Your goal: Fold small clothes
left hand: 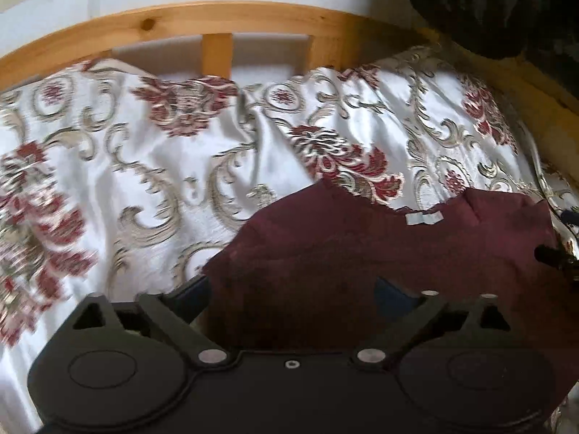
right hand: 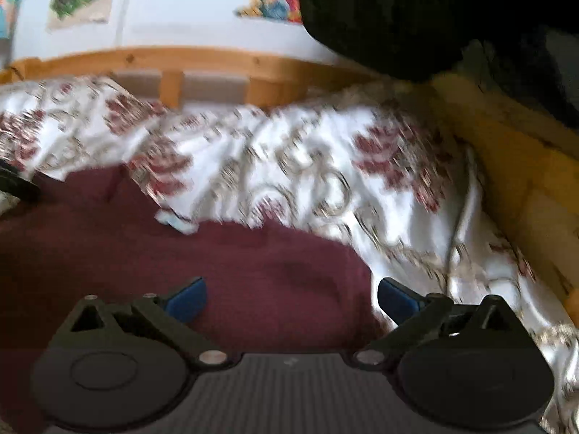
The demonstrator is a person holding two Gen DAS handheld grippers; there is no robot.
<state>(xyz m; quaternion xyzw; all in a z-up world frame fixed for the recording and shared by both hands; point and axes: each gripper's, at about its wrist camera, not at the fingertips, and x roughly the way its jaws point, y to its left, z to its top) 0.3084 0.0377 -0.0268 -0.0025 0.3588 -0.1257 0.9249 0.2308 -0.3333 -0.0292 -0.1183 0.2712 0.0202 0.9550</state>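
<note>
Both tongs (left hand: 293,289) (right hand: 291,298) wide open over maroon garment (right hand: 181,253), floral bedspread (left hand: 144,144), wooden headboard (left hand: 217,18)

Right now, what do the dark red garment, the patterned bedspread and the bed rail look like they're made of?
Dark red garment: soft matte knit, probably cotton; dull, no shine.
Patterned bedspread: glossy satin-like woven fabric; bright sheen, raised-looking floral scrolls.
Bed rail: varnished light wood, likely pine; a knot shows.

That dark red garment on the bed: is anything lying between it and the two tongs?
Nothing visible. Both the left tongs and right tongs stand open right over the maroon garment, which lies bare on the floral bedspread.
</note>
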